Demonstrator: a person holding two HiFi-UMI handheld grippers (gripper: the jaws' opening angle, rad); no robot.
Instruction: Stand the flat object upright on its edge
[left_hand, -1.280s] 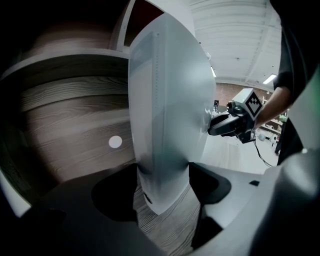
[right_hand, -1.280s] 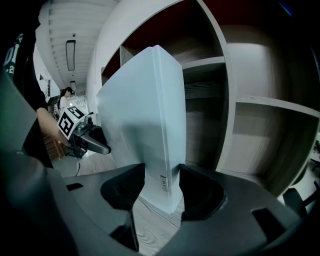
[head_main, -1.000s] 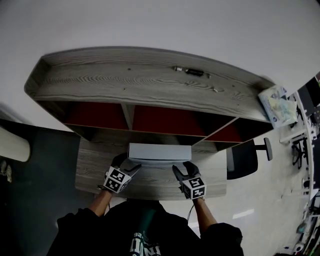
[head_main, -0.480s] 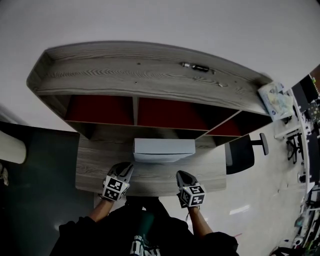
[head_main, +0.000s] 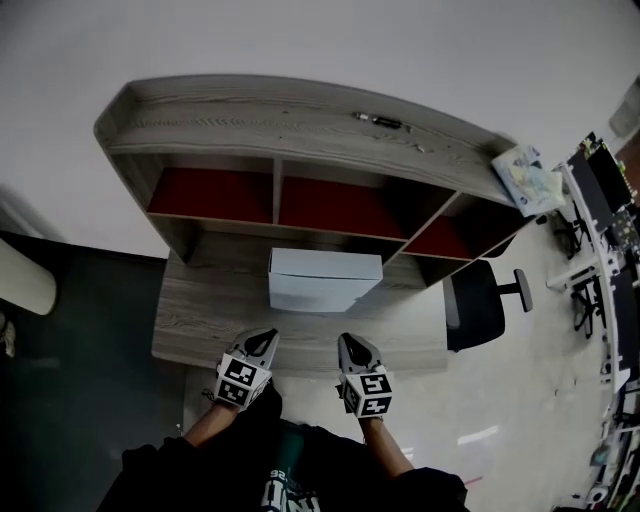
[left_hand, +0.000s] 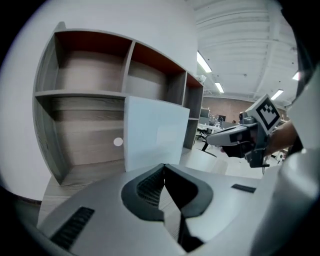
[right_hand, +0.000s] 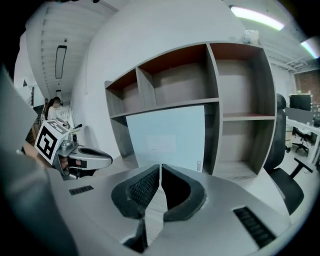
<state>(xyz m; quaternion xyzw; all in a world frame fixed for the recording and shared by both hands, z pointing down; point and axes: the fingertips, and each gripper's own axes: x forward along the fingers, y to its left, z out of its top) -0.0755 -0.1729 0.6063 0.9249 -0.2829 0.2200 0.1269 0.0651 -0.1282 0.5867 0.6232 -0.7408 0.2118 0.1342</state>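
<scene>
Tongs first: both of yours are clenched and empty. Your left tongs have just been closing, and in the left gripper view their jaws now meet with nothing between the pads. Your right tongs closed a moment sooner and show the same in their own view, pads pressed together on nothing.

A second ago you had both sets spread wide at the two ends of the white box. Since then you have let go and drawn both hands back toward yourself. The tongs now hover over the near edge of the surface, well apart from the box.

The box stands by itself. It sits upright on a long edge at the back of the surface, just in front of the lower bays of the shelf unit, with its broad face turned toward you. Whether its back rests against the shelf unit or stands free of it, no view lets you tell.

For the task, the main step looks done, since the box holds its upright pose without your grip. What seems left is only to watch that it does not tip.
</scene>
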